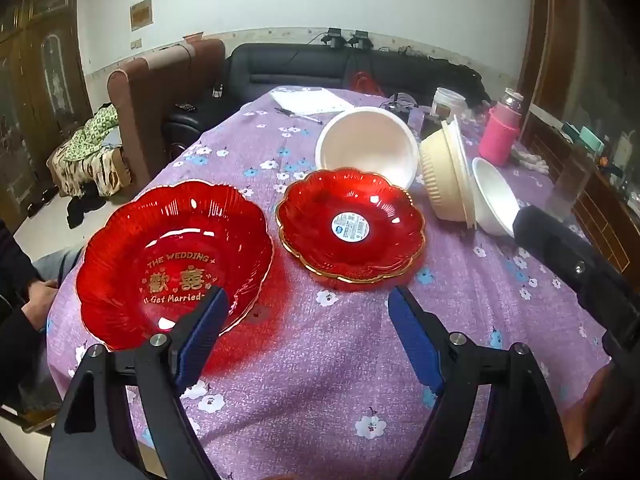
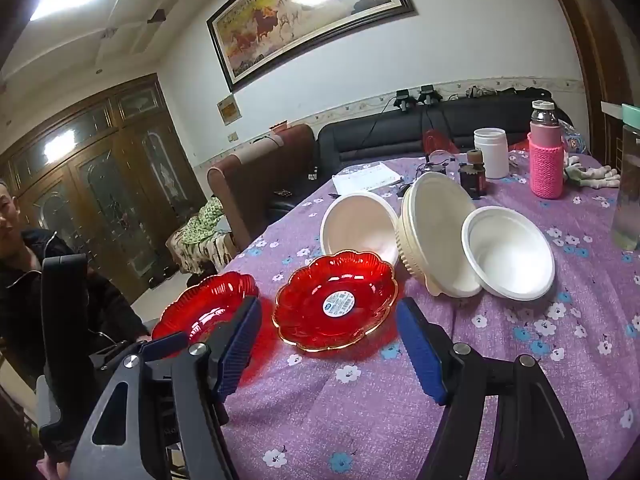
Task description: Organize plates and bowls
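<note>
My left hand-held gripper (image 1: 308,300) and right hand-held gripper (image 2: 328,316), both spread and empty (nothing stacked yet), face two red plates (image 1: 350,224) mid-frame; next, I judge, grasp one rim.

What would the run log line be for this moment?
left gripper: open, empty | right gripper: open, empty | two red plates: side by side on tablecloth | three bowls: tipped behind

Left gripper (image 2: 160,344) hides part of the wedding plate (image 2: 208,308).
</note>
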Demonstrator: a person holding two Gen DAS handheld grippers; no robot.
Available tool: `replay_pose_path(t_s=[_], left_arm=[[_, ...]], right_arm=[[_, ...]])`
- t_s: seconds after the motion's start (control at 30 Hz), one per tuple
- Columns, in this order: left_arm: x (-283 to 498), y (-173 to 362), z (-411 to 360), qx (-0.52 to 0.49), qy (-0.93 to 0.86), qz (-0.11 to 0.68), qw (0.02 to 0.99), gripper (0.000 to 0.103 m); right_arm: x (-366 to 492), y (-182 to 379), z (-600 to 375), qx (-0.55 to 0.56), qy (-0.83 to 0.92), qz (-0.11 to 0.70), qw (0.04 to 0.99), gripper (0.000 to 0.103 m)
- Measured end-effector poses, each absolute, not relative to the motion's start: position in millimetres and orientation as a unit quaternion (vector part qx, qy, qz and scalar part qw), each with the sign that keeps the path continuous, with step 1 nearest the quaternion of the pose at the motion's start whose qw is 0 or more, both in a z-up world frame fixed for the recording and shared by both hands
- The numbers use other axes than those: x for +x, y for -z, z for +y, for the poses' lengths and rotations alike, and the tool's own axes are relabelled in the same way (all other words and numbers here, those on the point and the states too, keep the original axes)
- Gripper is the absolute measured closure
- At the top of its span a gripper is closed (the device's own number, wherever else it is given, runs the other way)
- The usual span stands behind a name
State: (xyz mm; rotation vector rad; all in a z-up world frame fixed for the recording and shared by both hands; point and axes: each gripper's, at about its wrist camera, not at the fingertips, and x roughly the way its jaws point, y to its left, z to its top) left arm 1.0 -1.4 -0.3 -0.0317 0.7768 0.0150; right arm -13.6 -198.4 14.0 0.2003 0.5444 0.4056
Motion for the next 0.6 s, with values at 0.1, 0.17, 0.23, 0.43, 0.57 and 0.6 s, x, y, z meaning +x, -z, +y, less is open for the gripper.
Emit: replay_pose_path(t_s=[0.1,0.17,0.23,0.43,0.57,0.6], left_arm=[[0,0,-6,-0.011,-0.009,0.377,0.926,0.02],[2,8,2,-0.014,-0.009,0.38,0.925,0.02],[2,10,3,-0.016,-0.008,0.379,0.925,0.02],[5,12,7,-0.021,-0.009,0.387,0.922,0.02],[8,12,9,-0.022,-0.012,0.392,0.919,0.02],[9,14,8,-0.022,-0.012,0.394,0.919,0.02]], right_arm=[[-13,-14,-196,0.095,-0.196,0.271,0.938,0.031],[-13,-14,-194,0.095,-0.197,0.268,0.938,0.031],[-12,-14,-195,0.101,-0.197,0.272,0.936,0.031],[-8,-6,-195,0.1,-0.195,0.275,0.936,0.031],[-7,-4,-194,0.095,-0.18,0.275,0.94,0.031],[-6,-3,-195,0.097,-0.179,0.276,0.939,0.031]])
